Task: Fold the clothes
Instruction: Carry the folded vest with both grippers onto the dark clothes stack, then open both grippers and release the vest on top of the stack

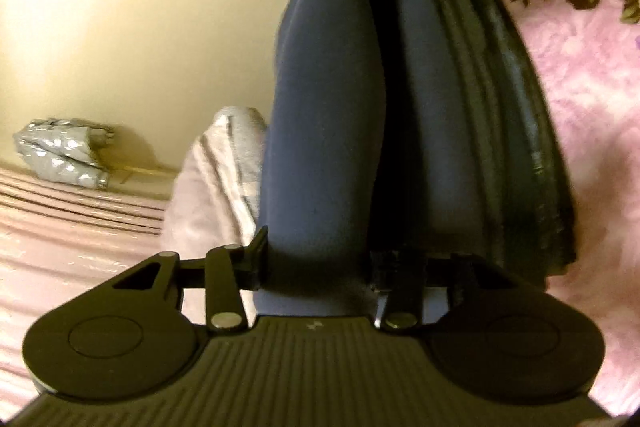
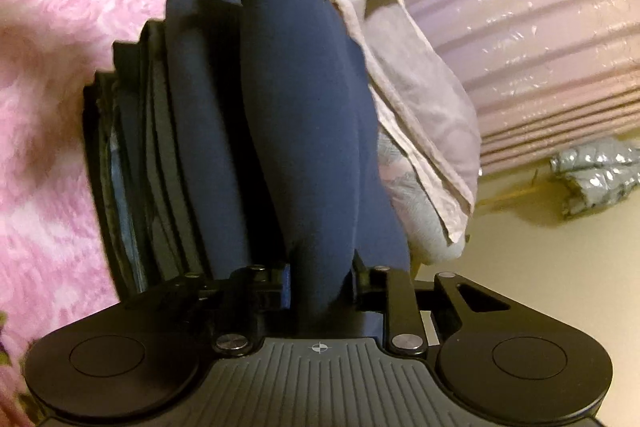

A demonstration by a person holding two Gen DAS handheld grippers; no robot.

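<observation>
Pink rose-patterned blanket (image 1: pixel 580 115) covers the bed, with a cream wall behind. Both claws are clenched on one navy garment (image 1: pixel 320 131): the left claw (image 1: pixel 316 267) pinches one end of its rolled fold, the right claw (image 2: pixel 320 291) the other. Beside it a stack of dark folded clothes (image 2: pixel 132 147) stands near the blanket's edge, next to a pale pillow (image 2: pixel 424 131). Judging by this, several pieces are folded, and the navy one, already doubled, is being held at the stack.
</observation>
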